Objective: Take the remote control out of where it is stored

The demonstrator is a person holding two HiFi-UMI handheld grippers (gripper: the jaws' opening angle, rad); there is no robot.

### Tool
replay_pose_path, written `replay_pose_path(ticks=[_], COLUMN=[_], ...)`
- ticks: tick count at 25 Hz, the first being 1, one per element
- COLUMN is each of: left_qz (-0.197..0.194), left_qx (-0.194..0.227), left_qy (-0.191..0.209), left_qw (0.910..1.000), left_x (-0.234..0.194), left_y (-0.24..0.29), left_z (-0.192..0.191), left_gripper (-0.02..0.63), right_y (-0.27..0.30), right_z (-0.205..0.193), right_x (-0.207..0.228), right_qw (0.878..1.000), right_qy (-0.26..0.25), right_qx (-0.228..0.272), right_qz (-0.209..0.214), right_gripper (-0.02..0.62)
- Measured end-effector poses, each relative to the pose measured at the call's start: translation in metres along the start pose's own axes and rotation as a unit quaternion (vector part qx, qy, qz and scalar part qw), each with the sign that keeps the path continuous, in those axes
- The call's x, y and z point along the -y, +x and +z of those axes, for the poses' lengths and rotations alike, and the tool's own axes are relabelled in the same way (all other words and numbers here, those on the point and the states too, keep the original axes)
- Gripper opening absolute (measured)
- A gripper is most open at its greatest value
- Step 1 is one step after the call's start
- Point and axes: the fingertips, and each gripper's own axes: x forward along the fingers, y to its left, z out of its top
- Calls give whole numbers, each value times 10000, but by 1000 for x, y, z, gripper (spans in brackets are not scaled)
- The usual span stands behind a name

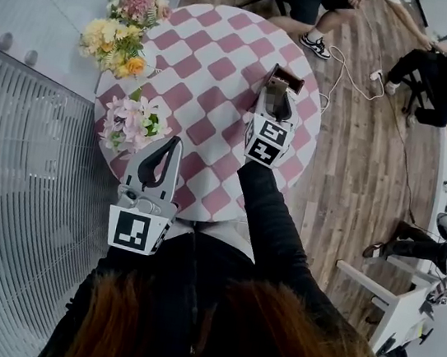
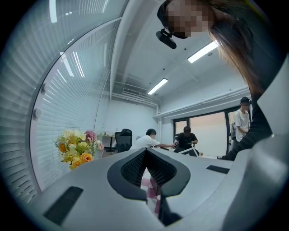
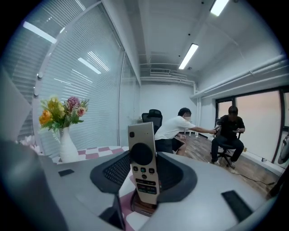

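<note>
The right tongs (image 1: 278, 98) are clamped on the remote control (image 3: 142, 167), one pad on each long side, and hold it upright with its buttons facing the camera on those tongs. It is over the right part of the round tabletop (image 1: 215, 68), which wears a pink and white chequered cloth. The lower end of the remote control is right at the mouth of a small brown holder (image 3: 140, 210) that stands on the cloth below it; whether it is quite clear of the holder I cannot tell. The left tongs (image 1: 174, 151) are level at the near edge of the tabletop, their tips pressed together with nothing between them. Just beyond them, at the left edge, stands a bunch of pink and white flowers (image 1: 132, 122). Farther along that edge are yellow, orange and pink flowers (image 1: 116, 37) in a white vase (image 3: 67, 146). Past the tabletop a person in a white shirt (image 3: 178, 128) and a person in black (image 3: 230, 131) sit over a wooden floor (image 1: 358, 169)
</note>
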Motion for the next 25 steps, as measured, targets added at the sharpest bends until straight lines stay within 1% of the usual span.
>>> replay_pose_path(ticks=[6,11,17,22,25], left_qz=[-50,-135,-178,-193,-186], left_qx=[39,78,91,101,123], left_qy=[6,-19,18,25,12], left_qw=[10000,9999,9998,9998,9998], left_x=[5,12,17,21,24], left_y=[4,6,8,7,6], left_z=[1,2,1,1,1], left_gripper=[9,9,9,9,9], right_y=[-33,-58,-88,-108,-113], right_z=[26,37,46,40,25], right_x=[-5,-8,-13,-13,-15], right_qw=[9984,9961,9941,9929,9918], right_qy=[204,413,317,405,430], right_qx=[336,475,626,533,235], right_qz=[407,614,827,986,1181], right_gripper=[190,190,190,190,190])
